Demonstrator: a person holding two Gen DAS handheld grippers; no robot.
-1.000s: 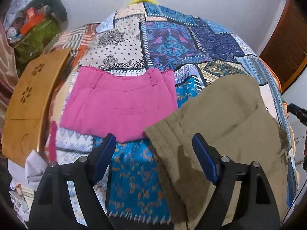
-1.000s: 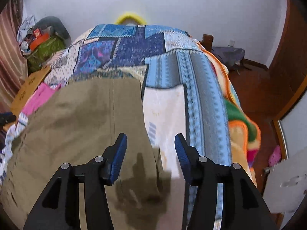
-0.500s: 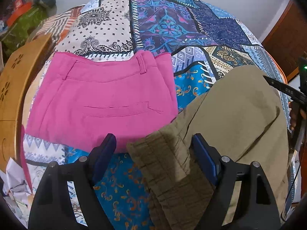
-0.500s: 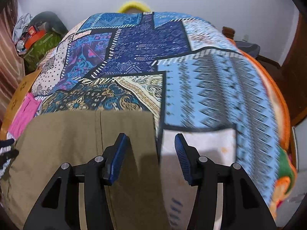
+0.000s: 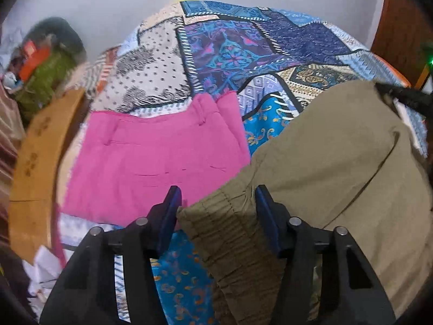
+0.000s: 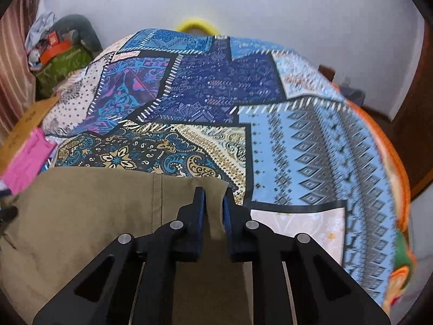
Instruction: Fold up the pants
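Observation:
Olive pants [image 5: 338,176] lie folded across a patchwork quilt on a bed [image 5: 243,48]. In the left wrist view, my left gripper [image 5: 216,203] straddles their gathered elastic waistband [image 5: 219,216]. Its jaws are closing, with the waistband filling the gap between the blue pads. In the right wrist view, my right gripper [image 6: 213,203] is shut on the far right corner of the olive pants [image 6: 94,216], and a fold of cloth is pinched between its pads. Folded pink shorts [image 5: 157,151] lie just left of the olive pants, their lower edge close to the waistband corner.
A wooden board [image 5: 35,157] leans along the bed's left side, with a green bag and clutter [image 6: 62,62] behind it. A yellow ring [image 6: 194,24] shows past the far edge. An orange blanket edge [image 6: 392,149] and a wooden door [image 6: 422,124] are to the right.
My right gripper moved forward to the pants' far corner and shut on it. My left gripper sank toward the waistband, and its jaws have narrowed around it.

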